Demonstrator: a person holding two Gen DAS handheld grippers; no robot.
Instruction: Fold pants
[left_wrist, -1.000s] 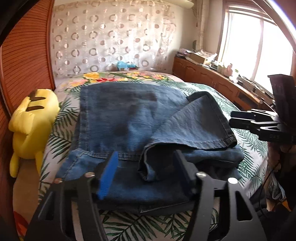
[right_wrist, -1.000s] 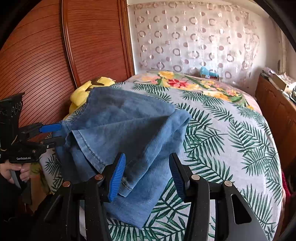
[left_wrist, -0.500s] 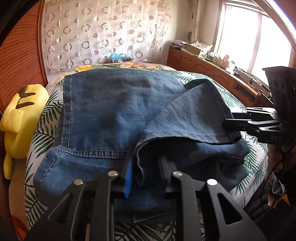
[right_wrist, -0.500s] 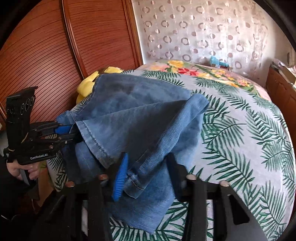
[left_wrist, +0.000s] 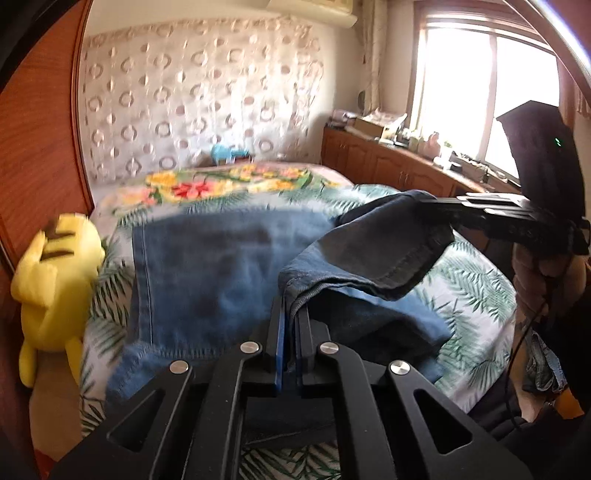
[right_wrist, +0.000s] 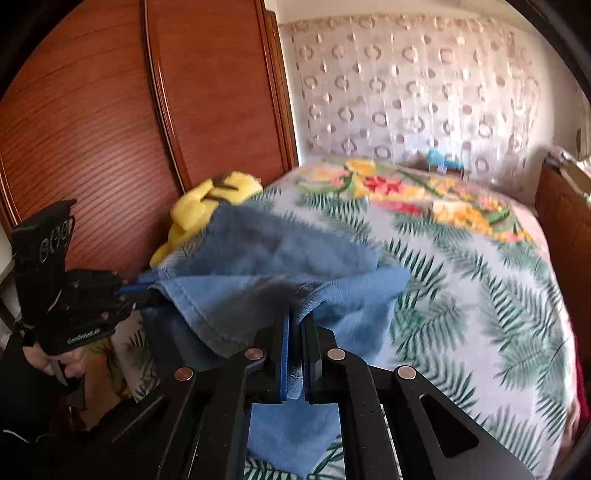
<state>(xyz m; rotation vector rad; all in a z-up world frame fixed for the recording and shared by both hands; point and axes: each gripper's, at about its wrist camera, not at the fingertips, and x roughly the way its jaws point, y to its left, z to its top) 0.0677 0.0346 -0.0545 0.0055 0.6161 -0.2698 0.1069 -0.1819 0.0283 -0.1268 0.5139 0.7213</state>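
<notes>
- Denim jeans (left_wrist: 221, 273): near edge now raised off the bed (left_wrist: 476, 291).
- Left gripper (left_wrist: 290, 317): previously open, now clamped on jeans hem.
- Right gripper (right_wrist: 295, 325): likewise clamped on jeans.

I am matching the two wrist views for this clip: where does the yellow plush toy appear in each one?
Left wrist view: the yellow plush toy sits at the left edge, beside the bed, left of the jeans.
Right wrist view: the toy is left of centre, partly hidden behind the jeans, against the wooden wardrobe.
Shared landmark: the circle-patterned curtain behind the bed.
</notes>
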